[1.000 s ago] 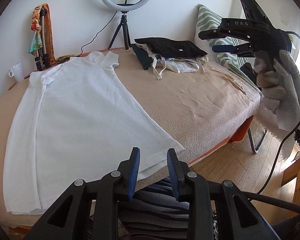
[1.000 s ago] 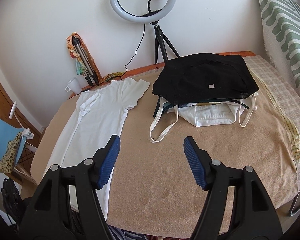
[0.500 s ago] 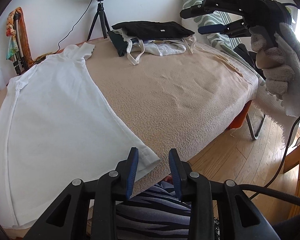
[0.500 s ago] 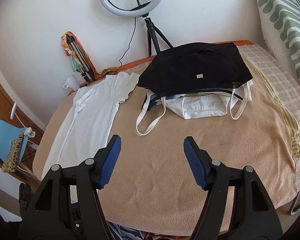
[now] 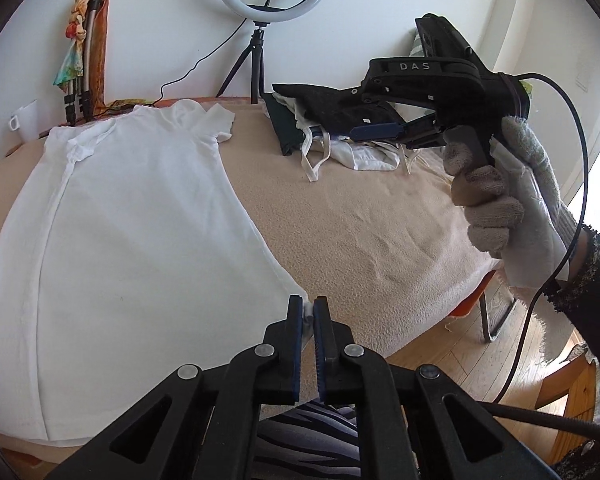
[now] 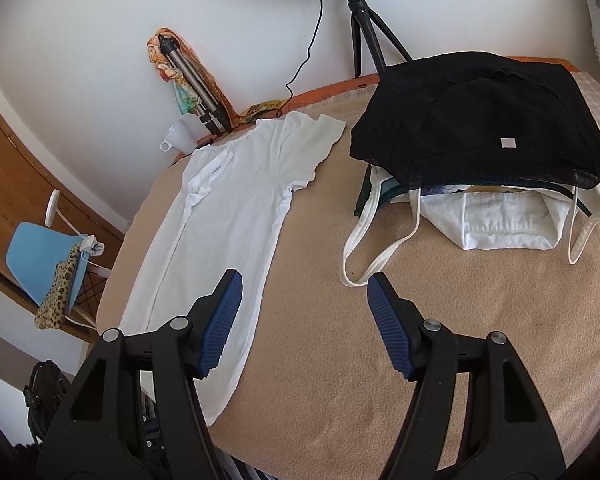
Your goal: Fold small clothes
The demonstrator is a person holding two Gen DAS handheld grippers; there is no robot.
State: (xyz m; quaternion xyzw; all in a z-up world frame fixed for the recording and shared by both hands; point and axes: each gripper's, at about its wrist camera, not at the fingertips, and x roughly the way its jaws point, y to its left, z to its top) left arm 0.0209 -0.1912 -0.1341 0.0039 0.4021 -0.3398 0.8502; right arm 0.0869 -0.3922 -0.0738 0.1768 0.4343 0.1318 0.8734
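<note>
White shirt (image 5: pixel 140 240) flat on the desk (image 5: pixel 360 216), left side. Left gripper (image 5: pixel 308 312) jaws pinching its near hem corner. Right gripper (image 6: pixel 304 312) jaws spread, hovering above. Best to lift low and carry the corner across evenly, avoiding wrinkles.

white t-shirt (image 5: pixel 140 216), beige blanket (image 5: pixel 360 216), black garment (image 6: pixel 480 120)

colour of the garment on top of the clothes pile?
Black garment, with a small pale tag; right wrist view shows it best.
</note>
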